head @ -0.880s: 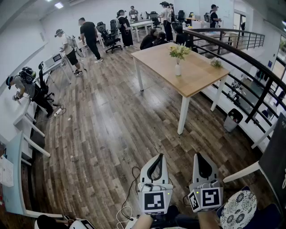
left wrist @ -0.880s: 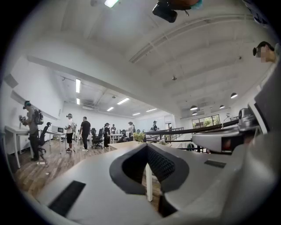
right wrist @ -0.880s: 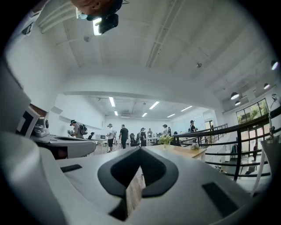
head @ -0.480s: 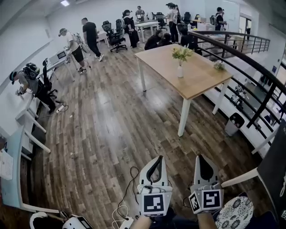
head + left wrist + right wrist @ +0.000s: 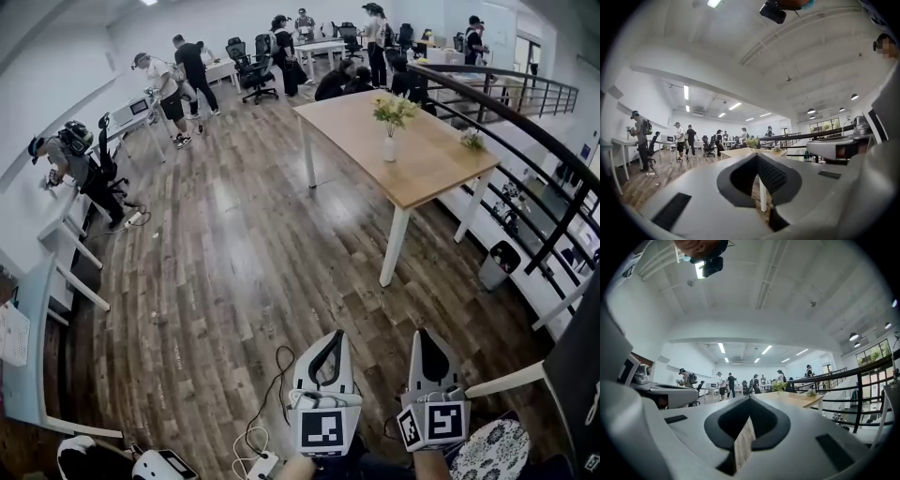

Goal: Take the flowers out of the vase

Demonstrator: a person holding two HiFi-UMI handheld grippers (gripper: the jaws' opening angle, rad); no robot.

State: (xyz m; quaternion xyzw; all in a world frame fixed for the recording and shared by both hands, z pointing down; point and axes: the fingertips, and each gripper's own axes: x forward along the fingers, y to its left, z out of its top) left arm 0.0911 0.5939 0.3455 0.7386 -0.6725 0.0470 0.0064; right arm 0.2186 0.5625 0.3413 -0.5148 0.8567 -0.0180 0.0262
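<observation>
Fingers pressed together, empty, left gripper (image 5: 328, 339) and right gripper (image 5: 424, 337) level, side by side

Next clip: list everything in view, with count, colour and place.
table: one, wood top, white legs, upper right
vase: one, white, on table
flowers: one bunch, pale and green, in vase
small bunch: one, pale green, table's railing side
railing: one, black, right
bin: one, black, floor by railing
people: several, far end and left wall
desks: several, white, left wall
cables: black and white, floor near grippers
left gripper: white, fingers shut, bottom centre
right gripper: white, fingers shut, bottom right
</observation>
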